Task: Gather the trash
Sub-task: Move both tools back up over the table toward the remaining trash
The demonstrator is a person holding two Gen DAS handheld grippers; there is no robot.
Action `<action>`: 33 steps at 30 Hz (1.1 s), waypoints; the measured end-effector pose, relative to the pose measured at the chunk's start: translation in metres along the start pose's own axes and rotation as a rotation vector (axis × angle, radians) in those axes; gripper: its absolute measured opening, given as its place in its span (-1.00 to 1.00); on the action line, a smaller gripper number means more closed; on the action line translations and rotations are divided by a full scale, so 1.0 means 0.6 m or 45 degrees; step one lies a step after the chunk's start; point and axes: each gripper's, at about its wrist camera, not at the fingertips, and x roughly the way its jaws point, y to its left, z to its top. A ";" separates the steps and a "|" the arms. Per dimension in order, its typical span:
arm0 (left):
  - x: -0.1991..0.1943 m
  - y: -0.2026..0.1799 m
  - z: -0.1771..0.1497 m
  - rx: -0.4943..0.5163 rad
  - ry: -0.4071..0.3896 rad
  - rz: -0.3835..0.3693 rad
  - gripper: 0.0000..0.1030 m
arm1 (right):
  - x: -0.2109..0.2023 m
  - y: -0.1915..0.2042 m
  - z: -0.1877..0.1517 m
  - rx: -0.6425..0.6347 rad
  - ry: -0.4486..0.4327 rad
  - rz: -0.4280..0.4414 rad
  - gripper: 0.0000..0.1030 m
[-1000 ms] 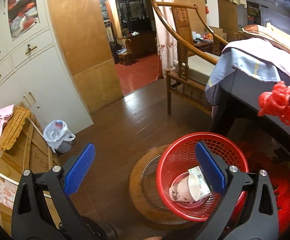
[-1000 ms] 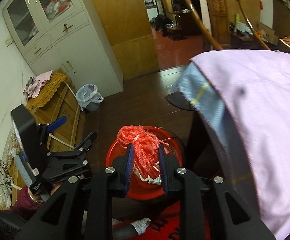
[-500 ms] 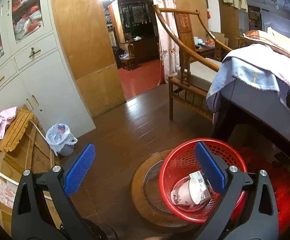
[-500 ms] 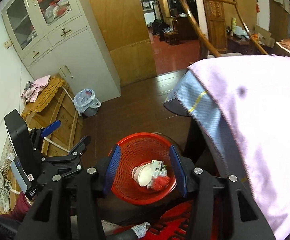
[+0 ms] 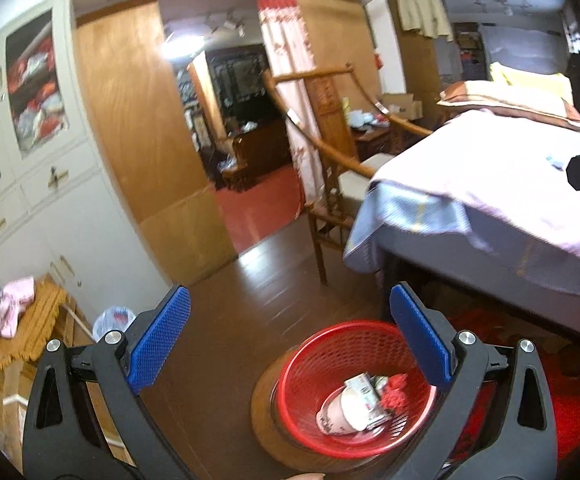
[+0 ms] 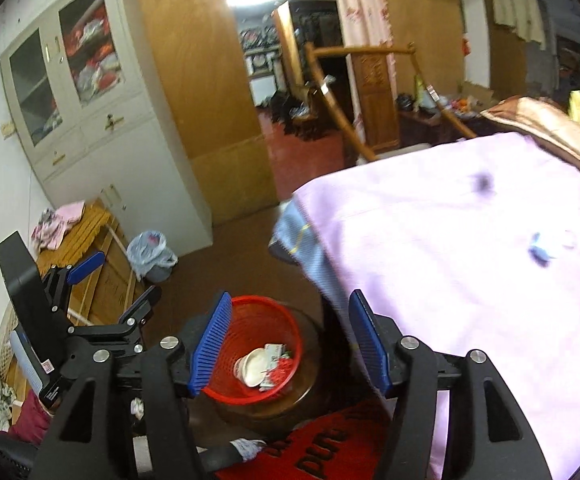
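We find both hand-held grippers spread wide and empty: left (image 5: pixel 286 344), right (image 6: pixel 290 340). The red basket (image 6: pixel 250 320) on the floor already holds a cup, a carton and red cord. We judge a fetch step next: the blue scrap (image 6: pixel 540 252) at 2 o'clock on the bed (image 6: pixel 450 240), clear only in the right view.

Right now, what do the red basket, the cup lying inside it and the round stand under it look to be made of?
The red basket looks like moulded plastic: glossy, with an open mesh wall. The cup seems to be paper, matte and pinkish with a printed side, though blur leaves that open. The round stand looks like varnished wood, brown with a soft sheen.
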 end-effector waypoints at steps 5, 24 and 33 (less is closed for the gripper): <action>-0.047 -0.062 0.030 0.086 -0.078 -0.039 0.87 | -0.088 -0.055 -0.020 0.052 -0.113 -0.069 0.26; -0.141 -0.397 0.110 0.457 -0.279 -0.387 0.87 | -0.324 -0.346 -0.169 0.395 -0.329 -0.435 0.49; -0.090 -0.551 0.144 0.579 -0.246 -0.551 0.87 | -0.323 -0.464 -0.187 0.523 -0.284 -0.559 0.59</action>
